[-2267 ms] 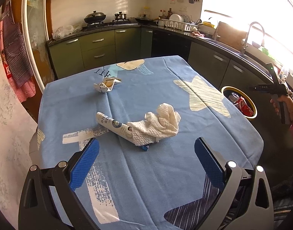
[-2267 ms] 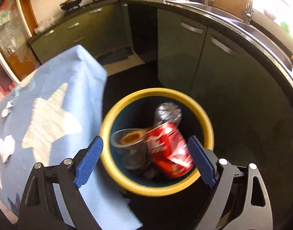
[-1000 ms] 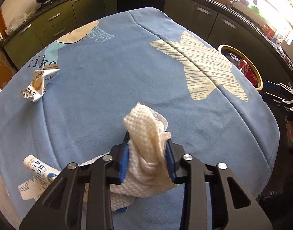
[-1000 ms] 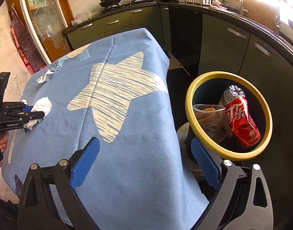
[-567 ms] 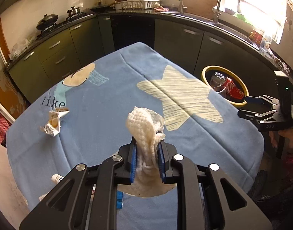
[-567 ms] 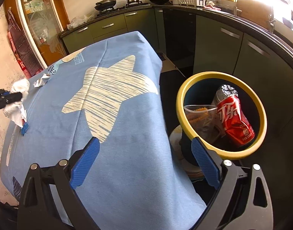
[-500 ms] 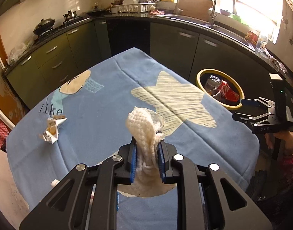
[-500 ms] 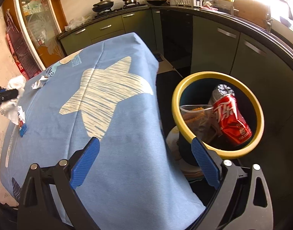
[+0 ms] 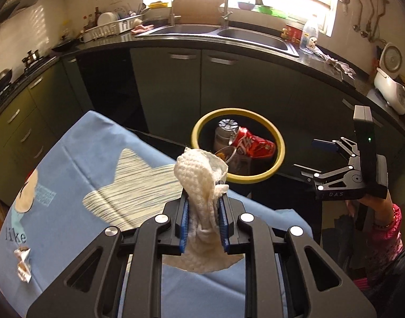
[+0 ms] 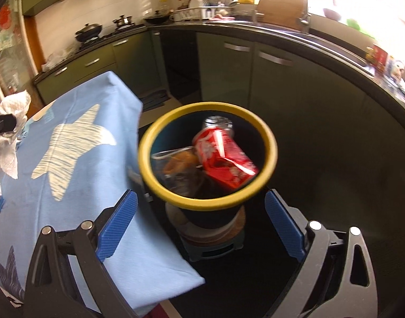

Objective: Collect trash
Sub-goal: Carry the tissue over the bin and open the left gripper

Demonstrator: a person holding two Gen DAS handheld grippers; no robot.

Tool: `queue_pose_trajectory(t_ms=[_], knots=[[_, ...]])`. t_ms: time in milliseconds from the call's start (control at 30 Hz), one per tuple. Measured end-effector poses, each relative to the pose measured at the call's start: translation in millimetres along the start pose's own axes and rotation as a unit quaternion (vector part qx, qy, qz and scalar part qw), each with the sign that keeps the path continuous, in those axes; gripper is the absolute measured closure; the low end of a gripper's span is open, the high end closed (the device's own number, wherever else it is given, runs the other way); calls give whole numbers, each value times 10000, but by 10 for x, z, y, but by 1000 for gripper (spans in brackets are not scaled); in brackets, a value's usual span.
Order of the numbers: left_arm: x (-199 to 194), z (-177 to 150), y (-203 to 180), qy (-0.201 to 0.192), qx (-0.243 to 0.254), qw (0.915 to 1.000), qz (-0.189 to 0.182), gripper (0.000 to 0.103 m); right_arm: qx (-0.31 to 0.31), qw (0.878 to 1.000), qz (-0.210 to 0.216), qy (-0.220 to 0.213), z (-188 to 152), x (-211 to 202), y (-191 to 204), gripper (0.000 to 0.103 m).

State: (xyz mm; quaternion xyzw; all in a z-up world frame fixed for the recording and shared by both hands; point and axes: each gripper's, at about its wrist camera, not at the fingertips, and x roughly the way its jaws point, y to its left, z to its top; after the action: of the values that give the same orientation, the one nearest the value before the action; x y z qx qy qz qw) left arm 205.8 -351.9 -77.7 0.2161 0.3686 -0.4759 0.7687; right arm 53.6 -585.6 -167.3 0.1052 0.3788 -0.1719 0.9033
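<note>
The left gripper [image 9: 203, 221] is clenched on a crumpled white paper towel [image 9: 202, 182], whose waffle-like, dimpled texture bunches upward above the blue ribbed pads and hangs in a limp flap below them; the towel is lifted clear of the table. In the right wrist view the same towel [image 10: 9, 132] shows at about nine o'clock, a wrinkled white wad pinched in a dark finger. From the towel, at about one o'clock in the left wrist view, sits the round trash bin [image 9: 280, 156], dark-walled with a smooth yellow rim, standing on the floor just beside the table's edge. Inside it lie a dented red soda can [image 9: 251, 144] with a silvery end, and a clear plastic cup [image 10: 173, 167] with something orange-brown in it. The right gripper [image 10: 201, 222] hangs released, its two blue textured pads wide apart on either side of the bin's lower rim, holding nothing; in the left wrist view it appears at three o'clock [image 9: 315, 156], black and angular, gripped by a hand in a pink sleeve. The table wears a soft blue tablecloth [image 9: 78, 169] printed with a pale, brush-streaked star. At eight o'clock on the cloth lies a small crumpled wrapper [image 9: 22, 265], silvery-white with brown patches.
</note>
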Motion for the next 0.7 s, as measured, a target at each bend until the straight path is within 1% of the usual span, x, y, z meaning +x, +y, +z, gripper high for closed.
queue_pose_trajectory(t_ms=[100, 167, 300, 400, 533, 633, 700], knots=[[333, 292, -197, 128, 118, 9994, -298, 83, 171, 9998, -70, 41, -40, 24, -185, 11], [541, 442, -311, 167, 244, 9989, -357, 83, 233, 9996, -104, 84, -67, 49, -273, 11], [1089, 749, -496, 293, 383, 9981, -385, 83, 348, 9992, -124, 126, -106, 93, -411, 11], [1457, 905, -582, 399, 462, 9977, -290, 83, 434, 9988, -161, 153, -134, 115, -485, 11], [1967, 1139, -709, 563, 392, 9974, -204, 80, 511, 9984, -196, 168, -145, 134, -564, 11], [2222, 1238, -794, 613, 381, 9973, -105, 73, 533, 9982, -209, 175, -152, 131, -589, 11], [2307, 1305, -879, 564, 401, 9976, -68, 53, 557, 9980, -224, 181, -157, 117, -608, 10]])
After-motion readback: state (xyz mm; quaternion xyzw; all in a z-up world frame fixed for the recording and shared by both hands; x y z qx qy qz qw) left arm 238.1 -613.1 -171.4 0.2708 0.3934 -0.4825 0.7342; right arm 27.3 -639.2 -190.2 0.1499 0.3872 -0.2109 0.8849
